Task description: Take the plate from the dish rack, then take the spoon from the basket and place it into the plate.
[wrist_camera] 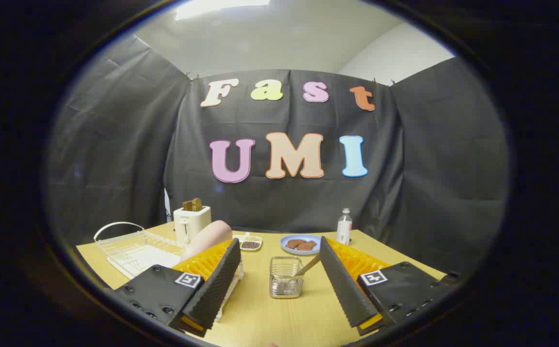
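Spoon (pixel 308 265) leans in the basket (pixel 285 284) we see between our wide-open, empty gripper (pixel 279 250) fingers.

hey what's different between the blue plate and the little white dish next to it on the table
The blue plate is round and wider; the white dish is smaller and squarish. The plate holds flat brown pieces, the dish small dark bits. The plate lies nearer the bottle, the dish nearer the toaster. Both rest flat on the table, beyond the open tongs and the basket.
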A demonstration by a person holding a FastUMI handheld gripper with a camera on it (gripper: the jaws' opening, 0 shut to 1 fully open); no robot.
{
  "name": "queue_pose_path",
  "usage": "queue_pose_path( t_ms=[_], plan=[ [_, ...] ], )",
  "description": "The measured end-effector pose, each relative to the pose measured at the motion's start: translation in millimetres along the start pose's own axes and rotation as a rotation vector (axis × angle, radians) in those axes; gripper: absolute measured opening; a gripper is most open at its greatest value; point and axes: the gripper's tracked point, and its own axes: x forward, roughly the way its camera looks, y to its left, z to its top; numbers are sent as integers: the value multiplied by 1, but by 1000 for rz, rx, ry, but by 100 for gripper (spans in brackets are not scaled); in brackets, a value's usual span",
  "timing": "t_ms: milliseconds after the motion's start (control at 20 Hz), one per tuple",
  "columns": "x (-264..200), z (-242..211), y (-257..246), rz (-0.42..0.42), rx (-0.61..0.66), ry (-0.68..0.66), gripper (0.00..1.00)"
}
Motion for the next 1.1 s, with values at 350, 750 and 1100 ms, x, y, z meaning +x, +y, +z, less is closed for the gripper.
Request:
queue_pose_path(
  t_ms=[350, 750, 1100],
  plan=[
    [-1, -1, -3, -14, -3, 5, 100],
    [-2, 0, -6, -29, -13, 1, 100],
    [-3, 10, -13, -57, -64, -8, 100]
  ],
)
